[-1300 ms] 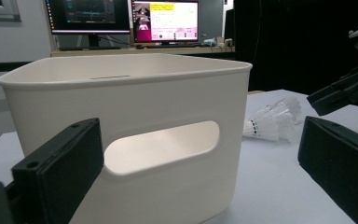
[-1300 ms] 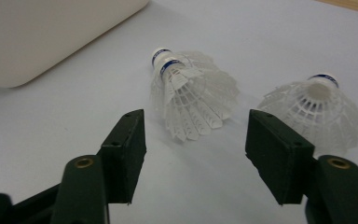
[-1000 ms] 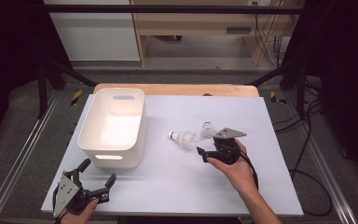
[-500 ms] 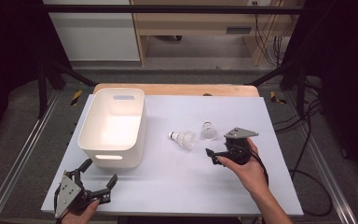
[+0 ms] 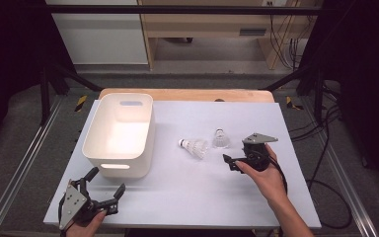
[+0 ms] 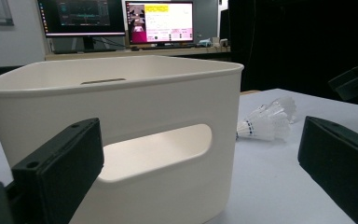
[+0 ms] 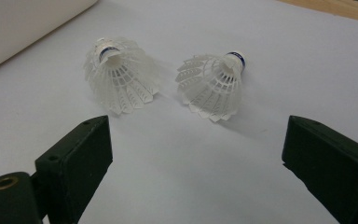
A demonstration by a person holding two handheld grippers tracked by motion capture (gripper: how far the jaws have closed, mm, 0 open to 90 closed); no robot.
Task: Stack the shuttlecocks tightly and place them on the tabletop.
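Two shuttlecocks lay on the white table (image 5: 296, 197), just R of the white bin (image 5: 120, 134), near each other but not touching. The left shuttlecock (image 5: 194, 146) lay on its side w/ cork end toward the bin; the right shuttlecock (image 5: 220, 139) sat just beyond it, cork up as far as could be told. Right gripper (image 5: 231, 162) was held low, close in front of them, jaws spread wide and empty, both feather skirts showing between the jaws in the right gripper view, probably lined up for a pick. Nothing gripped yet. Left gripper (image 5: 106, 190) rested at the near L corner of the table, jaws also apart and empty, pointed at the bin's near wall w/ its handle slot; likely parked out of the way, or ready to steady the bin. Bin interior looked empty from above, so it seemed the drop spot, placed within easy reach of the R hand's swing.
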